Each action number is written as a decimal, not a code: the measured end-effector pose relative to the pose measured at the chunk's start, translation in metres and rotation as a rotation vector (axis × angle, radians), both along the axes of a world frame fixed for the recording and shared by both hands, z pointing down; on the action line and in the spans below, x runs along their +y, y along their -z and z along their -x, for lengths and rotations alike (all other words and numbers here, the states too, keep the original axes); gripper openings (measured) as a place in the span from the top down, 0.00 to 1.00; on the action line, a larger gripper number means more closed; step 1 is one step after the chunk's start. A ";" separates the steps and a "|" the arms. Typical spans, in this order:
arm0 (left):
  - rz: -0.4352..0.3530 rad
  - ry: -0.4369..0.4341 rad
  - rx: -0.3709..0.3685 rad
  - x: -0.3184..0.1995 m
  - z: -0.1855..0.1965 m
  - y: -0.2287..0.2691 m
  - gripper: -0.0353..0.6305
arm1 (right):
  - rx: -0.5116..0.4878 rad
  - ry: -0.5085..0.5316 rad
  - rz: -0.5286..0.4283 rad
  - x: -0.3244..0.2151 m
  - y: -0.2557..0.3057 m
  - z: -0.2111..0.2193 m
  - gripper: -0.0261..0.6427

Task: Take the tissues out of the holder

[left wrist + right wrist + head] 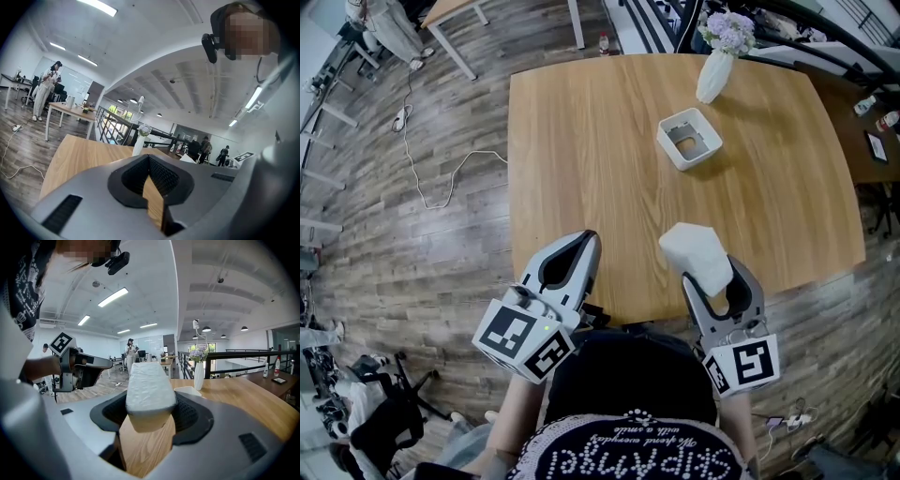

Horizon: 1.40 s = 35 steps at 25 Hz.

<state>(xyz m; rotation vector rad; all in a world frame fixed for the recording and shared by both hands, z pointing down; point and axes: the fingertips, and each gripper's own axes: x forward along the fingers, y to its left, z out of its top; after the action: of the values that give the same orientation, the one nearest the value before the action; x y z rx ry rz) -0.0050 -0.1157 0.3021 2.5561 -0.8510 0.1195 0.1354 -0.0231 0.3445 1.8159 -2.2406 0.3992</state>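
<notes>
A white wad of tissues (697, 253) is clamped between the jaws of my right gripper (711, 272), just above the table's near edge. In the right gripper view the tissues (149, 391) stick out forward from between the black pads (190, 414). The white square holder (689, 139) stands further back on the table with its middle hollow. That same holder (187, 391) shows small, beyond the tissues. My left gripper (573, 265) hangs over the near edge to the left, jaws together and nothing between them (149, 161).
A white vase with lilac flowers (716, 67) stands behind the holder on the round-cornered wooden table (581, 159). A white cable (441, 178) lies on the plank floor to the left. Other desks and people are far off.
</notes>
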 end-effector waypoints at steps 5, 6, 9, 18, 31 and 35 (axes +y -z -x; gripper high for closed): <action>0.010 -0.013 0.000 0.005 -0.003 -0.003 0.94 | -0.009 -0.013 0.006 0.007 -0.003 0.001 0.54; 0.011 -0.014 0.001 0.006 -0.003 -0.002 0.94 | -0.010 -0.015 0.008 0.008 -0.004 0.001 0.54; 0.009 -0.021 0.004 0.009 -0.004 -0.001 0.94 | -0.018 -0.020 0.009 0.012 -0.004 0.003 0.54; 0.026 -0.043 0.014 0.020 -0.004 -0.004 0.94 | -0.025 -0.040 0.013 0.021 -0.005 0.001 0.54; 0.010 0.061 -0.005 0.001 0.024 -0.001 0.94 | -0.043 -0.022 0.042 0.027 -0.017 0.009 0.54; 0.003 0.083 -0.008 -0.003 0.033 0.001 0.94 | -0.043 -0.013 0.044 0.026 -0.016 0.013 0.54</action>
<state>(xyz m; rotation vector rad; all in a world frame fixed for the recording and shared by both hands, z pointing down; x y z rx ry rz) -0.0378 -0.1191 0.3010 2.5145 -0.9580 0.1062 0.1225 0.0032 0.3607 1.8180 -2.2308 0.4900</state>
